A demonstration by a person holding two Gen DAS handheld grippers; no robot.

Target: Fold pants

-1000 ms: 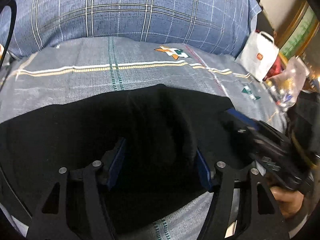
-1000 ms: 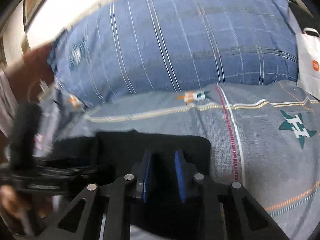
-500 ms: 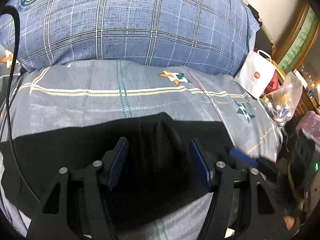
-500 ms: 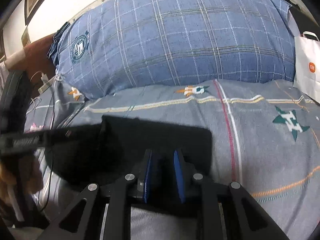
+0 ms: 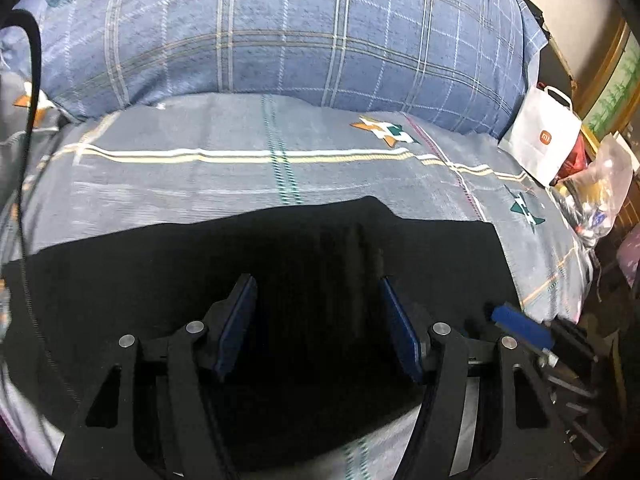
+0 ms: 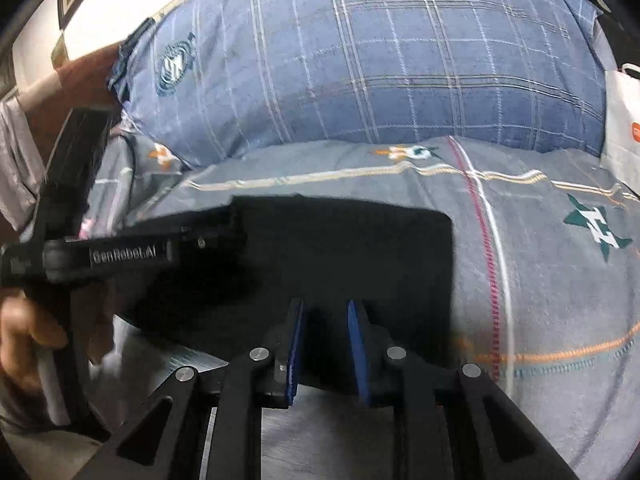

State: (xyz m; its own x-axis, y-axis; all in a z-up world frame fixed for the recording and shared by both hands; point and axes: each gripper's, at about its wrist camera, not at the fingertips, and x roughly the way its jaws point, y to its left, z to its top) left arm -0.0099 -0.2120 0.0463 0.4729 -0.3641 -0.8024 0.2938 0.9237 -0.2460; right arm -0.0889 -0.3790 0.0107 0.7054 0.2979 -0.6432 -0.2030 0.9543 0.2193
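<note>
The black pants lie folded flat on the grey patterned bedsheet. They also show in the right wrist view as a dark rectangle. My left gripper is open wide and hangs over the middle of the pants, holding nothing. My right gripper is open a little, its blue pads over the near edge of the pants at their right end, with nothing between them. The left gripper's body shows at the left of the right wrist view. A blue pad of the right gripper shows at the right of the left wrist view.
A big blue plaid pillow lies across the back of the bed. A white paper bag and a clear plastic bag with items stand at the bed's right edge. A black cable hangs at the left.
Both grippers pulled back and up, then came down closer to the pants again. The right gripper's jaws have opened slightly. The pants stay flat on the sheet.
</note>
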